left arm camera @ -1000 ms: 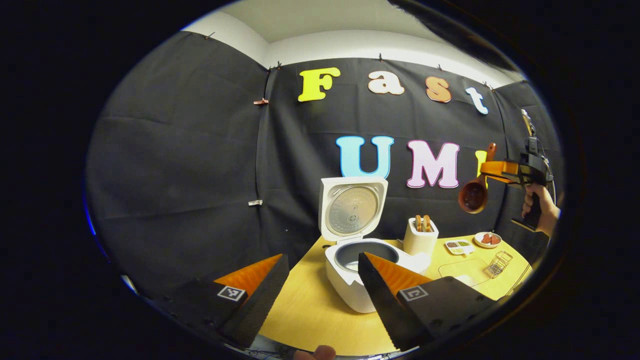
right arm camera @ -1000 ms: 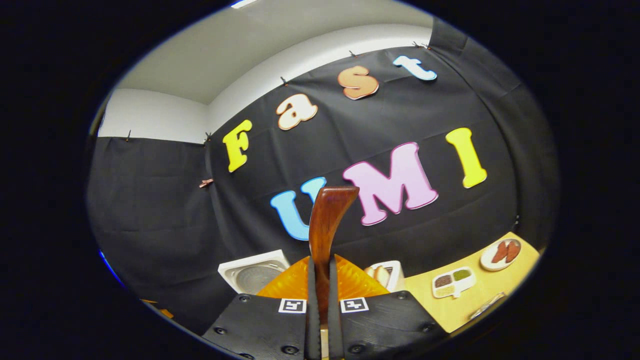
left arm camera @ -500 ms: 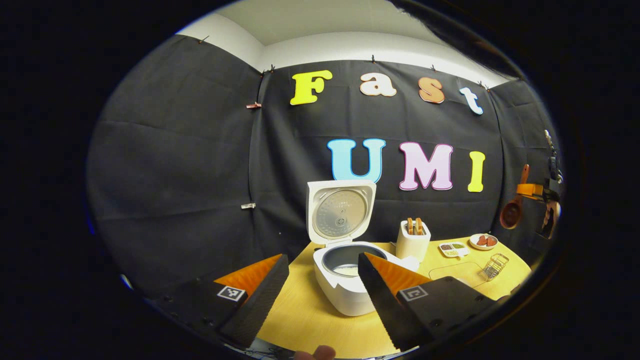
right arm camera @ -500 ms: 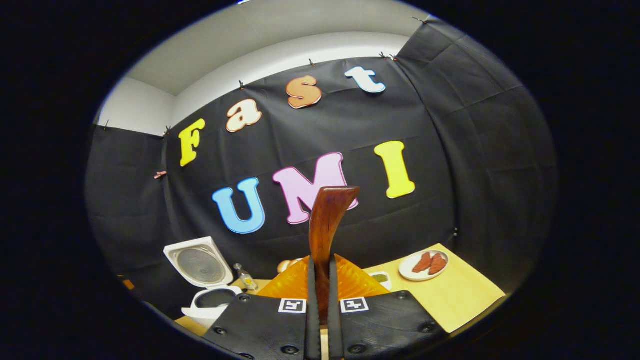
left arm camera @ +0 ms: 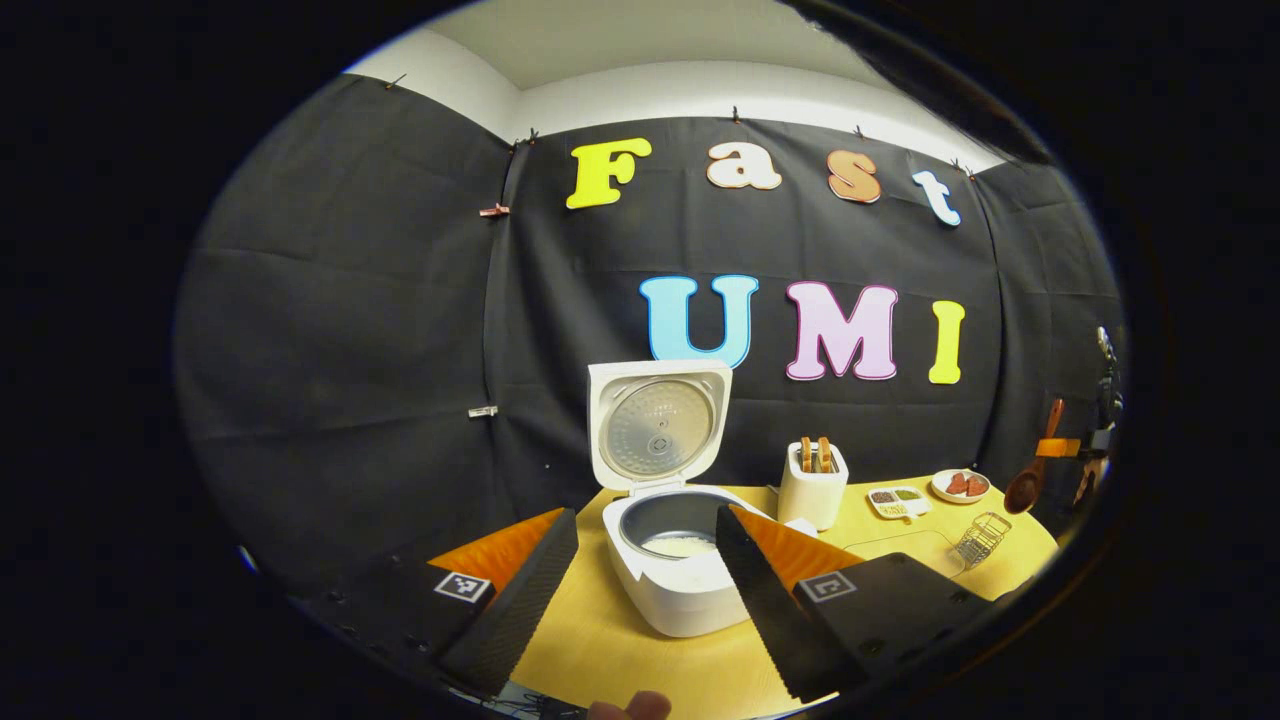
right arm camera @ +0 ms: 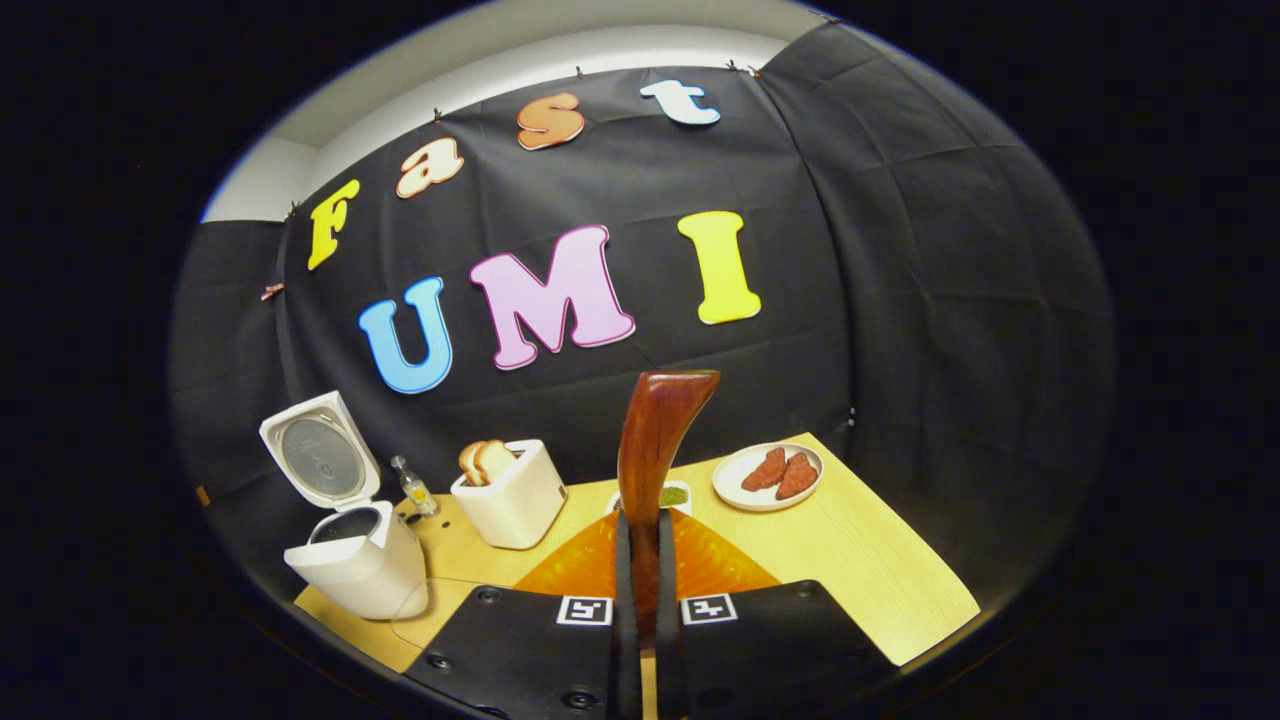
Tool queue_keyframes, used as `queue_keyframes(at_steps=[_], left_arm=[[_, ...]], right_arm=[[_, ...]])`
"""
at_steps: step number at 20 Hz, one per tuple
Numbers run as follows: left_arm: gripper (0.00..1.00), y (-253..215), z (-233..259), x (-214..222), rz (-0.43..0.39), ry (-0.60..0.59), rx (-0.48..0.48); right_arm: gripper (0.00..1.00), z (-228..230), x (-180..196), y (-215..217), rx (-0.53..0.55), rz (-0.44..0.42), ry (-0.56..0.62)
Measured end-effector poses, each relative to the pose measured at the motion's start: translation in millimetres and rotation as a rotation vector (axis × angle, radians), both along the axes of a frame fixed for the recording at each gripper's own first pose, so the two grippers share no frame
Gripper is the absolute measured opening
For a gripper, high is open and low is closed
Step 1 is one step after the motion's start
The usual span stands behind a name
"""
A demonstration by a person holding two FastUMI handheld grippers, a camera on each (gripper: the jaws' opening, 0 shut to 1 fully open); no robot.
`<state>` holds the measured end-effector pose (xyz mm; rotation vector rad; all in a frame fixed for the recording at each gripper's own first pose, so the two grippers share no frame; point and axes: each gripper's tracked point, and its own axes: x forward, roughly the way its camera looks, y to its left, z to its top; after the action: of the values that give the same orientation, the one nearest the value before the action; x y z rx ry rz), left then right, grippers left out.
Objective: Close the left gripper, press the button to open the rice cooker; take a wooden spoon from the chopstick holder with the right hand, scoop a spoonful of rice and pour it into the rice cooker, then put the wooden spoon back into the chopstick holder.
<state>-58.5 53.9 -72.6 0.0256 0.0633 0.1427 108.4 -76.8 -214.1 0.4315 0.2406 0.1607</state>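
Your right gripper (right arm camera: 640, 610) had its fingers pinched tight on the wooden spoon (right arm camera: 652, 440), handle sticking up, w/ the bowl hanging down over at the table's (left arm camera: 610, 650) far right end. Your left gripper (left arm camera: 640, 590) sat wide apart, holding nothing. Rice cooker (left arm camera: 672, 560) stood lid-up, rice inside, chopstick holder (left arm camera: 812, 485) just beside it.

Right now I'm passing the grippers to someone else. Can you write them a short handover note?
Left gripper: open, holding nothing, hanging in front of the rice cooker.
Right gripper: shut on the wooden spoon, held off at the table's right end.
Rice cooker: lid up, white rice in the pot.
Wire chopstick holder: on the yellow table, right of the cooker.
Done: cooker opened, spoon picked up.
Left: whether a scoop is still owed can't be told; return the spoon to the holder.
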Motion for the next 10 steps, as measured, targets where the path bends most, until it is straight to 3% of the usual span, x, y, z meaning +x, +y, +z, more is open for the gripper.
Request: queue_keyframes(at_steps=[10], left_arm=[[0.96, -7.1, 5.9, 6.8, 0.029, 0.008, 0.034]], right_arm=[[0.11, -67.4, 52.2, 11.5, 0.0, 0.028, 0.077]])
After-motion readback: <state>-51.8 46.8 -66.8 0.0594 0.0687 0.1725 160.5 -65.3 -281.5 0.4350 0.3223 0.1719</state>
